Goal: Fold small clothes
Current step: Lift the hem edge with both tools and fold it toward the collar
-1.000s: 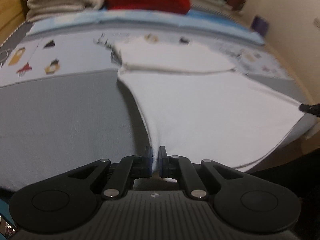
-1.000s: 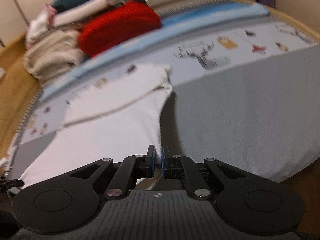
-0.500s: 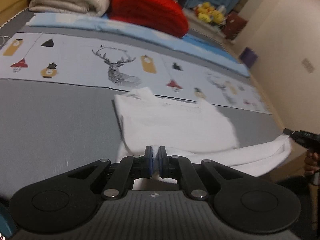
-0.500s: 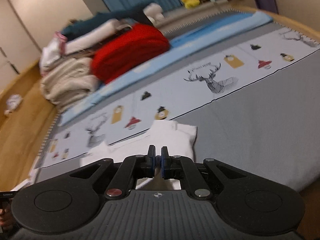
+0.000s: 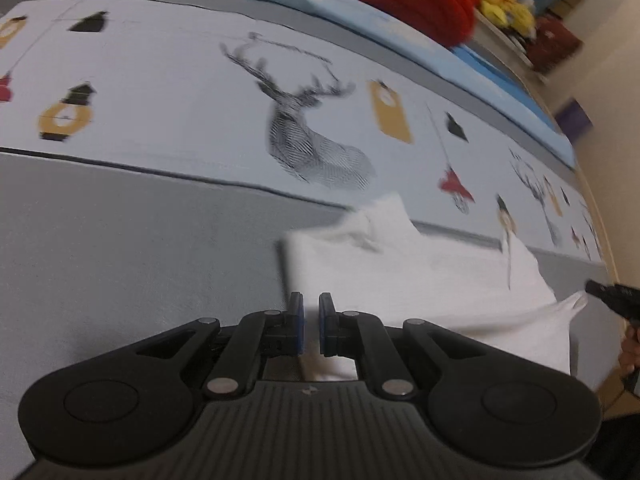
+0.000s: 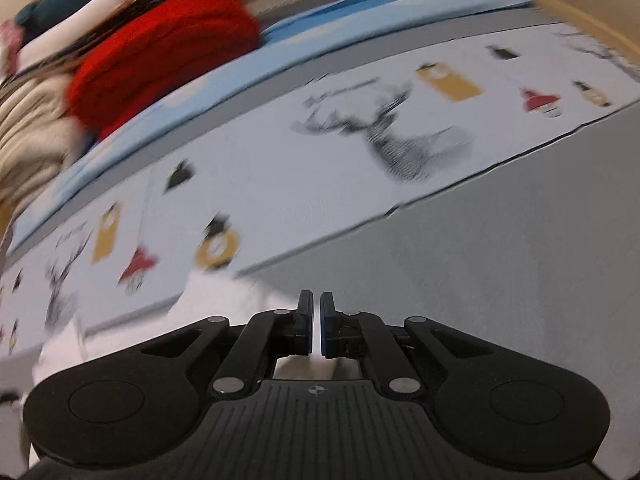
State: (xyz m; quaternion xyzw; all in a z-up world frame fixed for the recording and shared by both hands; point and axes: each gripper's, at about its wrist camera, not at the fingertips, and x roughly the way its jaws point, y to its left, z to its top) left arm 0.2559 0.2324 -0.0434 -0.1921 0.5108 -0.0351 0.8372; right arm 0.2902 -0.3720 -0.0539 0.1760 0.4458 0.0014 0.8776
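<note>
Cloth [image 5: 420,276] was carried forward since a second before and lay doubled on the bed [image 5: 120,248]; both grippers, left [image 5: 311,324] and right [image 6: 316,322], were held narrow on its hem, so one fold seemed made.

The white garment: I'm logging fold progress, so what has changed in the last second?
Both grippers, left and right, carried the white garment's near edge forward over itself, halving it. Jaws stayed pinched on the cloth; the red blanket stayed put.

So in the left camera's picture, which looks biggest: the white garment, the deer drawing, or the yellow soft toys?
1. White garment, but it is nearest
2. Deer drawing
3. Yellow soft toys, farthest away
</note>
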